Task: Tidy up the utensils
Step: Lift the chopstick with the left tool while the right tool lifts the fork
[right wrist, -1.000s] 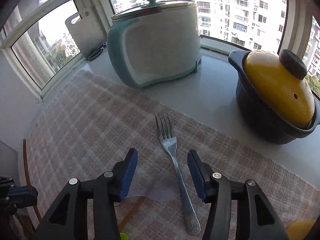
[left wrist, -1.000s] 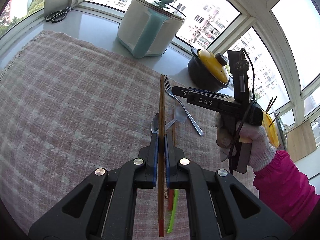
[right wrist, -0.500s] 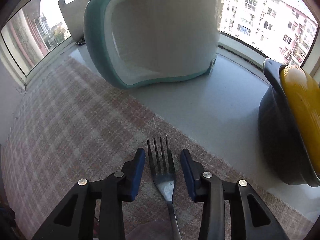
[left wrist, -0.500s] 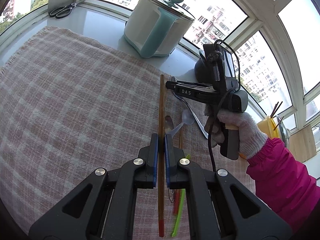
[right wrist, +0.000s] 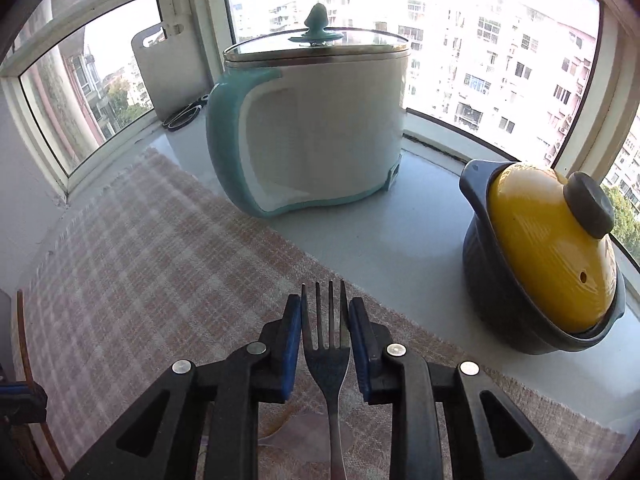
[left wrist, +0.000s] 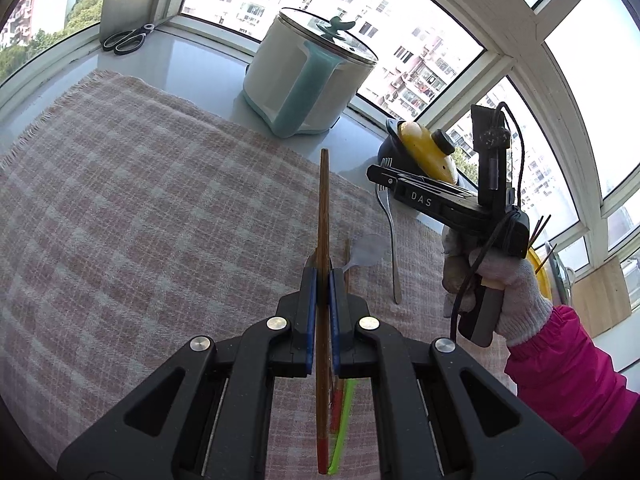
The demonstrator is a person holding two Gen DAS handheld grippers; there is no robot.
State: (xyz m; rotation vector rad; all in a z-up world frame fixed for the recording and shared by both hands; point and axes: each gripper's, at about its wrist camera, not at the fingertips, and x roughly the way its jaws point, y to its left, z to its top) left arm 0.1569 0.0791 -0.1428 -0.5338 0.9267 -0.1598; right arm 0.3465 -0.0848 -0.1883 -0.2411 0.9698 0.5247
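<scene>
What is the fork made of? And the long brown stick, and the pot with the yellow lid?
The fork looks like metal: grey, smooth, with a dull shine. The chopstick looks like wood or bamboo: matt brown with a faint grain and a red-painted end. The pot looks like glazed ceramic: its yellow lid is glossy and reflects the window, but enamelled metal cannot be ruled out.

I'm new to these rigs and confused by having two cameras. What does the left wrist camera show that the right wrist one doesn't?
Only the left wrist view: the left gripper shut on a brown wooden chopstick, a clear plastic spoon, and the white-gloved right hand.

Only the right wrist view: a pale cutting board leaning at the window.

Both: the silver metal fork between the closing right gripper, the white-and-teal lidded cooker, the dark yellow-lidded clay pot, black scissors, and the pink checked cloth.
</scene>
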